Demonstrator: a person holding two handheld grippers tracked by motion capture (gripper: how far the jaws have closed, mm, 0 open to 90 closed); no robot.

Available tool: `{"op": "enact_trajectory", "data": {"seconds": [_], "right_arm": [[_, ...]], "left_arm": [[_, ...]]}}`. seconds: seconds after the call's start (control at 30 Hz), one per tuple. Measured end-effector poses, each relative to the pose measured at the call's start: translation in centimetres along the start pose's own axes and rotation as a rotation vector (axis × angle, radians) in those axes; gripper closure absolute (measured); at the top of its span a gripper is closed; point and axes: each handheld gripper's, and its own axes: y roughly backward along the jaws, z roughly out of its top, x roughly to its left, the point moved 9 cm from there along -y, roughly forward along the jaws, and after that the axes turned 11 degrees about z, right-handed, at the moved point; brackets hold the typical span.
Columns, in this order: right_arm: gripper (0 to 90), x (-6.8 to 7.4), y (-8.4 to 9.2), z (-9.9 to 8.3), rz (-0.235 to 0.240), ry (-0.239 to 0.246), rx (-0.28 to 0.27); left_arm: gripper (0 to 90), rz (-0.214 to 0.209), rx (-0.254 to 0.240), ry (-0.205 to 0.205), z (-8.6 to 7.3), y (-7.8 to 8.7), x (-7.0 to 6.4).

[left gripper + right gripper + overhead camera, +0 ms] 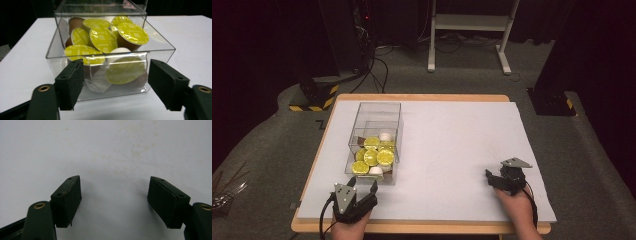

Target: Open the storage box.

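A clear plastic box [376, 111] lies on the left of the white table sheet [457, 140], its pulled-out drawer [160, 51] holding several yellow-lidded coffee capsules [372, 157] [103, 39] and a white one [385, 136]. My left gripper [361, 184] [115, 77] is just in front of the drawer. It is open, with a jaw at each side of the drawer's curved front handle [117, 61] and the pads clear of it. My right gripper [496, 169] [115, 200] rests at the near right over bare sheet, open with nothing between its jaws.
The wooden table edge [412, 227] runs along the near side. On the floor behind are a white desk frame [472, 25], cables, and a black stand base with yellow-black stripes [314, 97]. A second dark base [552, 100] stands at the back right.
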Motion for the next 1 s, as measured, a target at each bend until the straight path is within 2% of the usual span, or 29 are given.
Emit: {"op": "enact_trajectory", "data": {"seconds": [0.13,0.33,0.4,0.47,0.53,0.6,0.63,0.83,1.0], "right_arm": [[27.2,0.0,0.0,0.0,0.000,0.000,0.000],[27.2,0.0,0.0,0.0,-0.001,0.000,0.000],[27.2,0.0,0.0,0.0,-0.001,0.000,0.000],[27.3,0.0,0.0,0.0,-0.001,0.000,0.000],[27.3,0.0,0.0,0.0,-0.001,0.000,0.000],[27.3,0.0,0.0,0.0,0.000,0.000,-0.001],[27.2,0.0,0.0,0.0,0.000,0.000,-0.001],[27.2,0.0,0.0,0.0,0.000,0.000,0.000],[27.2,0.0,0.0,0.0,-0.001,0.000,-0.001]], "left_arm": [[35.7,-0.012,-0.024,0.024,1.0,0.5,0.2],[43.6,-0.014,-0.071,0.018,2.6,0.6,0.5],[46.3,-0.006,-0.090,0.026,3.7,0.1,1.1],[49.0,-0.002,-0.097,0.025,4.0,-0.1,1.3],[52.1,0.008,-0.121,0.004,4.9,-0.8,2.0],[54.7,0.008,-0.121,-0.004,5.1,-1.2,2.2],[56.6,0.004,-0.116,-0.005,5.4,-1.9,2.6],[64.5,-0.001,-0.090,0.020,5.9,-3.8,3.9],[69.3,0.003,-0.057,0.032,5.2,-5.4,4.8]]}}
